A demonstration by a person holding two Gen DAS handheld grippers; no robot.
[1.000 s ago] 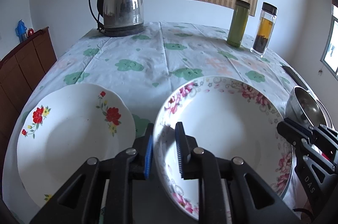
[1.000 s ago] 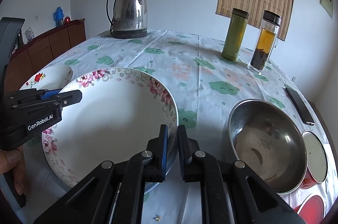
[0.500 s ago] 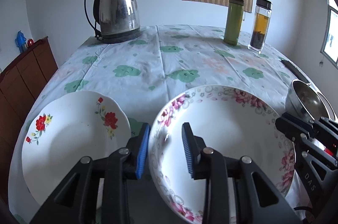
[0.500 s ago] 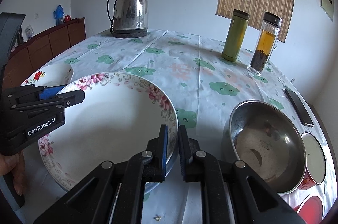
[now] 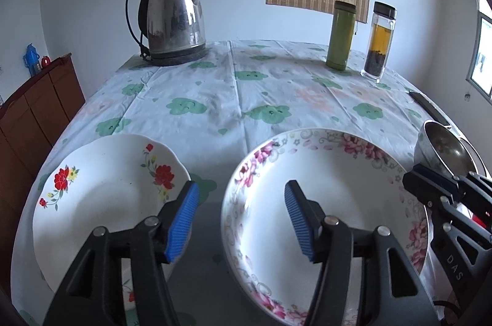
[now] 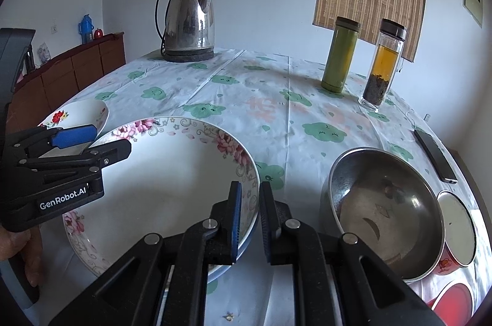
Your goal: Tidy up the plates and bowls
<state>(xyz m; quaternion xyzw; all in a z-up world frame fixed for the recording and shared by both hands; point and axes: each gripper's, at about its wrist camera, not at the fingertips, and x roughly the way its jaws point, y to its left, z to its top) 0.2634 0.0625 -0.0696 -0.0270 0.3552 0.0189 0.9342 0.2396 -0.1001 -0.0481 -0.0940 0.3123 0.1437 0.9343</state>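
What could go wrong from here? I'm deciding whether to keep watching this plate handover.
1. The left gripper is opening off the large pink-flowered white plate, leaving only the right gripper clamped on one rim; the plate might tilt or slip.
2. The stainless steel bowl sits close beside that rim, so a swing could knock it.
3. The smaller red-flowered white plate lies near the left fingers.

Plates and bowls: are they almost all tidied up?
Not yet; little looks done. The right gripper pinches the pink-flower plate by its rim, and the left gripper is opening around the opposite rim. The red-flower plate and steel bowl sit apart, unsorted.
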